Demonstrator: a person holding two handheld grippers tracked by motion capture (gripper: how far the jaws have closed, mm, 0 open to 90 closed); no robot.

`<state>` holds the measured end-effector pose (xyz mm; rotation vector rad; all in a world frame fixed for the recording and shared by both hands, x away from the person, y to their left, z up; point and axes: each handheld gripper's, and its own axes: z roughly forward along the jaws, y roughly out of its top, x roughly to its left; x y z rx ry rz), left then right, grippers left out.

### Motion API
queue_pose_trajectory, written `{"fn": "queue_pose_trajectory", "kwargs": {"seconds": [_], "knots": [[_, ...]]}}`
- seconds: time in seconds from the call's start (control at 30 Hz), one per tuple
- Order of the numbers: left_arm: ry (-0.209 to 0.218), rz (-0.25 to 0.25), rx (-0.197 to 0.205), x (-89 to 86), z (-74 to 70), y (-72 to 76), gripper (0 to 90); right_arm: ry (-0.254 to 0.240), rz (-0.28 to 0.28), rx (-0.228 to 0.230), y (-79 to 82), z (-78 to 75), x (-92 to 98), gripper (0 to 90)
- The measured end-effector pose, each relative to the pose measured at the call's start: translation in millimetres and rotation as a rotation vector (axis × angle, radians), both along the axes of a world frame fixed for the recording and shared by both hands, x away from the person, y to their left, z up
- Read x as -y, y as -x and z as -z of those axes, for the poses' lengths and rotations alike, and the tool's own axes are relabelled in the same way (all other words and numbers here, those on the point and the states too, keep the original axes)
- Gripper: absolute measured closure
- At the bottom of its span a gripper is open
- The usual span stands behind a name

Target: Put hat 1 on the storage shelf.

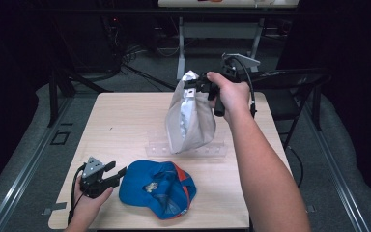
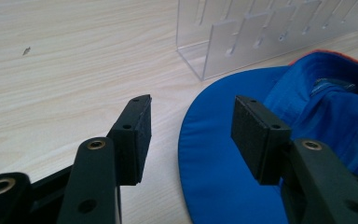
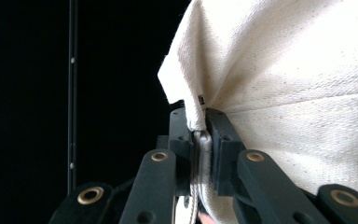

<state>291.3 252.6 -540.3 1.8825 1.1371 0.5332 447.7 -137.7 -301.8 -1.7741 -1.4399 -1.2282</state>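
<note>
Above the clear acrylic rack, a cream canvas cap is held aloft, pinched by its edge between the pressed-together jaws of the right gripper; the cloth hangs freely below the grip, probably so that it can be lowered onto the rack's slotted dividers. Nearer the front edge of the wooden table, a blue cap with orange trim lies upside down, just beside the rack. At its brim the left gripper is kept low with jaws spread, one pad over the blue cloth and nothing clamped, seemingly released or awaiting its turn.
</note>
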Motion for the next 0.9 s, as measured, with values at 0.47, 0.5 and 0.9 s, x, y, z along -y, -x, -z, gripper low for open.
{"fn": "queue_pose_trajectory", "kwargs": {"seconds": [0.47,0.5,0.9], "knots": [[0.005,-0.005,0.022,-0.1,-4.4,-0.8,43.3,0.015,0.074,-0.002,-10.4,15.5,-24.3,81.6],[-0.004,0.001,0.026,2.7,-5.5,-0.9,43.3,0.015,0.073,-0.001,-10.8,16.9,-25.5,81.5],[-0.065,0.127,0.083,66.3,-25.4,-17.8,44.9,0.014,0.061,-0.006,-11.7,25.4,-28.2,81.5]]}}
